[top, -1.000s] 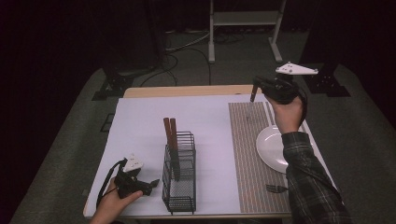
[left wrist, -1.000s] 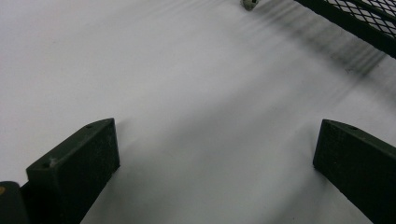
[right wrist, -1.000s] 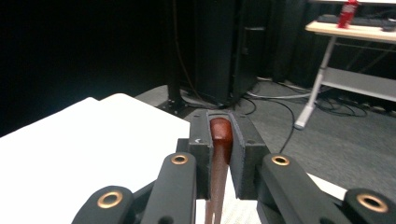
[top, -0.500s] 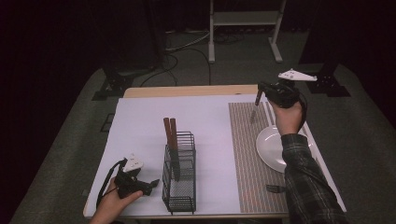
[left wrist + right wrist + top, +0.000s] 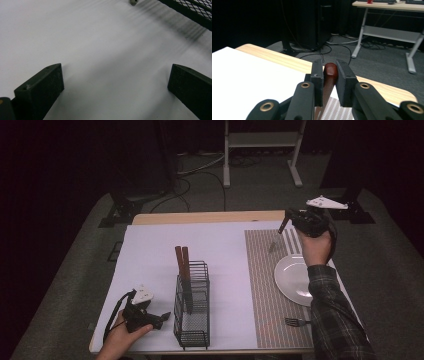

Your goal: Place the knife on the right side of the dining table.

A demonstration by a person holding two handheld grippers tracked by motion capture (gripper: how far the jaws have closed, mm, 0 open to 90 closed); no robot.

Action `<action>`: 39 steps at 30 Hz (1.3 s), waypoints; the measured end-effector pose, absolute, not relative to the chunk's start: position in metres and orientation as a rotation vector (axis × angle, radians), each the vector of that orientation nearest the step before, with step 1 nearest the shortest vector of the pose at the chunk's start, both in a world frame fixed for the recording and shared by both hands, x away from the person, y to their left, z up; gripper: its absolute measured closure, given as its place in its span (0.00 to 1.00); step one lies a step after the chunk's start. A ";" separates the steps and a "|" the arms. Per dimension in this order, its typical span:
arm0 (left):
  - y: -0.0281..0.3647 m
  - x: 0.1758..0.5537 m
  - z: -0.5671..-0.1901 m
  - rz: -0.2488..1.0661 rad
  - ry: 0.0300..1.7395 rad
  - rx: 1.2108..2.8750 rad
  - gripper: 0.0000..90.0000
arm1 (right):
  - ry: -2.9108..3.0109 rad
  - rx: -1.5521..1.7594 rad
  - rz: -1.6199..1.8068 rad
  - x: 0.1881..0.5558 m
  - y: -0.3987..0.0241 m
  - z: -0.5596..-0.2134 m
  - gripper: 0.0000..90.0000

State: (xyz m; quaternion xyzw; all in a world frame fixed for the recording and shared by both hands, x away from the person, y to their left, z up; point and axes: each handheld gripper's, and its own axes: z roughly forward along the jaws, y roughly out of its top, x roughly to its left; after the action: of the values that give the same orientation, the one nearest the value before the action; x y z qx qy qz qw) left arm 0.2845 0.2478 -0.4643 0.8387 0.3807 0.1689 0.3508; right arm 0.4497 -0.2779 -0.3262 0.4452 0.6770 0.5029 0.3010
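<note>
Gripping a wood-handled knife (image 5: 278, 234) by its red-brown handle end (image 5: 330, 71), my right gripper (image 5: 289, 222) is clamping it blade-down over the striped mat (image 5: 265, 285) beside the plate (image 5: 292, 279): light, stiff, sharp-tipped, handle likely slick; left gripper (image 5: 162, 316) is resting open.

High view: set above the near edge of the table (image 5: 150, 250), aimed forward and down. Left gripper view: held close over the white cover, the wire rack (image 5: 192, 10) shared with the high view. Right gripper view: pointed level beyond the far table edge.
</note>
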 end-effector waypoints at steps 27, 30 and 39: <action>0.248 0.285 -0.464 0.437 0.985 2.174 0.00 | 1.700 1.362 1.185 0.448 -0.331 -0.355 0.70; 0.248 0.285 -0.464 0.438 0.986 2.174 0.00 | 1.696 1.374 1.166 0.448 -0.333 -0.358 0.67; 0.248 0.285 -0.464 0.437 0.986 2.174 0.00 | 1.701 1.408 1.125 0.449 -0.342 -0.367 0.62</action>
State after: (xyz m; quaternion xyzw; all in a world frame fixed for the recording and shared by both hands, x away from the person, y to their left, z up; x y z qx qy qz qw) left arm 0.2846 0.2478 -0.4642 0.8392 0.3805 0.1689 0.3500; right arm 0.4494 -0.3423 -0.3665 0.5371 0.6490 0.4291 0.3258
